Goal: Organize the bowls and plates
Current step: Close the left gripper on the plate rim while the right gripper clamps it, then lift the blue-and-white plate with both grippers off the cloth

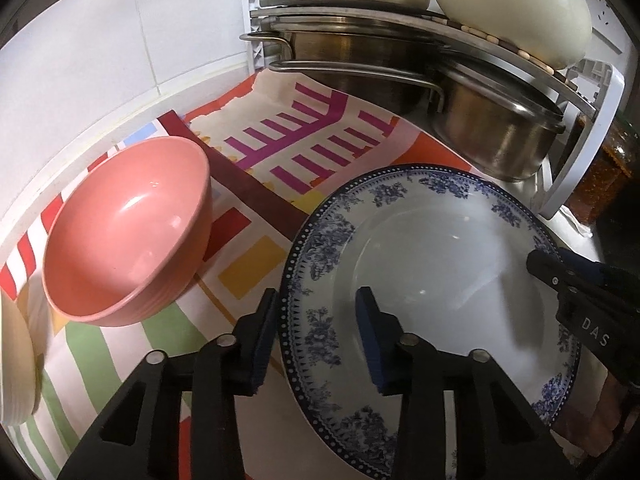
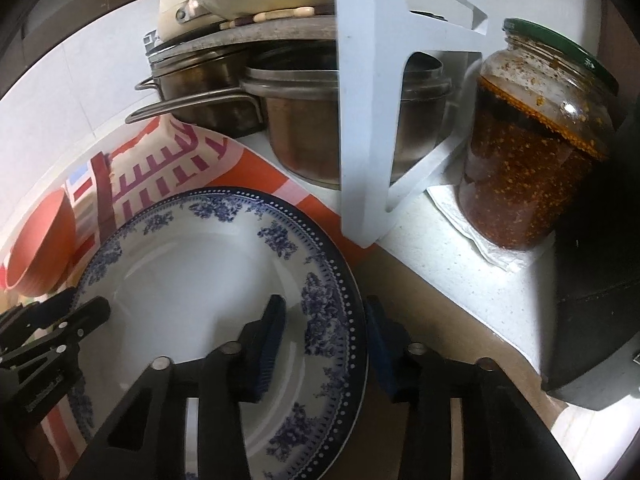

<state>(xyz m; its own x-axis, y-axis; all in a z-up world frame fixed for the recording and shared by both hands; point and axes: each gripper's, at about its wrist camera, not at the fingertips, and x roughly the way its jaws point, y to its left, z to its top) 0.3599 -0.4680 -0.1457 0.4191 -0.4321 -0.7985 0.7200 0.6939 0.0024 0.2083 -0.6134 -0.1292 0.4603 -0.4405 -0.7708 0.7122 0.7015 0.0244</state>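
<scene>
Left hand-held gripper (image 1: 318, 322) wide, straddling left rim of blue-floral plate (image 1: 432, 280); right hand-held gripper (image 2: 326, 334) wide, straddling right rim. Pink bowl (image 1: 128, 232) left on striped cloth (image 1: 256, 248).

plate (image 1: 432, 248) on cloth (image 1: 256, 264) | bowl (image 1: 132, 228) left of plate | pots (image 1: 420, 92) behind, under shelf (image 2: 360, 120)
</scene>
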